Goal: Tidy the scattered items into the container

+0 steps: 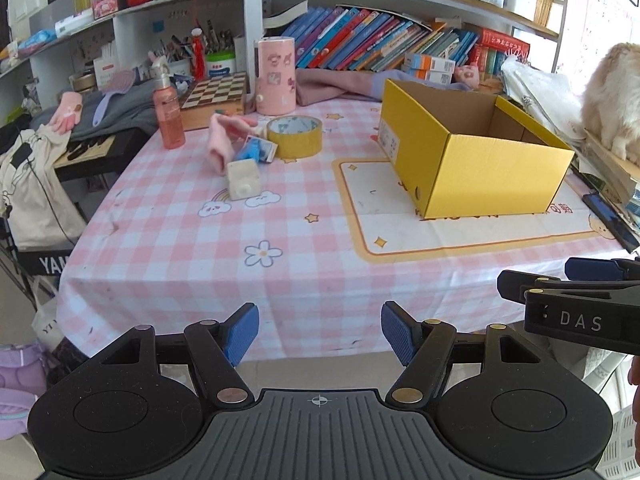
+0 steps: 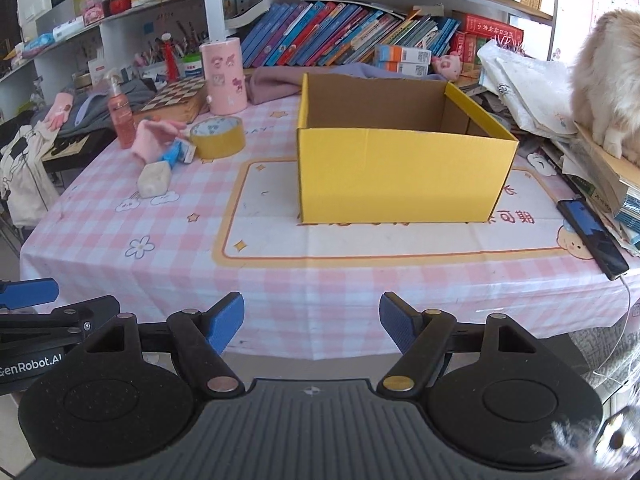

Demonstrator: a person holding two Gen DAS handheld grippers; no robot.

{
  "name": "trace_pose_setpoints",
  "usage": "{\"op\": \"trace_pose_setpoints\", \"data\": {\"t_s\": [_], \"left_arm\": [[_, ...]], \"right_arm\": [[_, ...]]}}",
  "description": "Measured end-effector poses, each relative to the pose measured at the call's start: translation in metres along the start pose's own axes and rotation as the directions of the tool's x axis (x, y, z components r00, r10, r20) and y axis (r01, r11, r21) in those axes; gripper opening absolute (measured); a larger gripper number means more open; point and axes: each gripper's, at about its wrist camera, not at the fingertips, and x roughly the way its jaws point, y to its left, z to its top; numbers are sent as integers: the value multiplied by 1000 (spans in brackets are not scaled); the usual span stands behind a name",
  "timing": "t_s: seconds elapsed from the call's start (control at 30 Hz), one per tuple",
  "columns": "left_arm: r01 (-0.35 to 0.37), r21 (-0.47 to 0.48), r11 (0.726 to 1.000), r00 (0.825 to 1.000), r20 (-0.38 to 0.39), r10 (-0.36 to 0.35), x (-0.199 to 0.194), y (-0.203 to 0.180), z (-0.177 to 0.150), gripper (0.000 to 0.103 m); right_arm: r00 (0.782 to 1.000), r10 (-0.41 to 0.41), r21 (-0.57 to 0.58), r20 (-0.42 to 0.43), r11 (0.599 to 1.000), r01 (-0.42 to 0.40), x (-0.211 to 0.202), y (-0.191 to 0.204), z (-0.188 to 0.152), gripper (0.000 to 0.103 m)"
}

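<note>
An open yellow cardboard box [image 1: 472, 160] [image 2: 404, 172] stands on the pink checked tablecloth [image 1: 240, 240], empty as far as I see. Left of it lie a yellow tape roll [image 1: 295, 136] [image 2: 218, 136], a pink glove [image 1: 224, 140] [image 2: 150, 136], a blue and white packet [image 1: 256, 150] [image 2: 176, 154] and a cream block [image 1: 243, 179] [image 2: 154, 179]. A pink spray bottle [image 1: 170, 110] [image 2: 121, 114] stands behind them. My left gripper [image 1: 320, 334] is open and empty at the table's front edge. My right gripper [image 2: 312, 322] is open and empty beside it.
A pink cylinder [image 1: 275, 76] and a chessboard [image 1: 214, 92] stand at the back. A phone [image 2: 592, 236] lies at the right edge. A cat [image 2: 608, 80] sits on stacked papers at right. Bookshelves line the back.
</note>
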Motion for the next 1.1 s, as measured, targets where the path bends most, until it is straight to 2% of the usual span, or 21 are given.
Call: {"op": "trace_pose_setpoints", "data": {"t_s": [0.1,0.2,0.4,0.93,1.1], "left_arm": [[-3,-1,1000,1000,0,3,-1,5,-1,70],[-11,-2,1000,1000,-2,11,-1,10,-2,80],[-14,-10,1000,1000,-1,14,-2,20,-3,88],[-40,-89,995,999,-3,40,-4,58,-3,94],[-44,-75,996,999,2,44,1,69,5,95]], "right_arm": [[1000,5,-4,-6,1000,-5,2,6,0,74],[1000,10,-10,-10,1000,-10,3,12,0,74],[999,26,-30,-19,999,-26,6,25,1,75],[996,81,-106,-48,991,-86,15,59,8,76],[993,102,-125,-55,986,-108,20,68,10,76]]}}
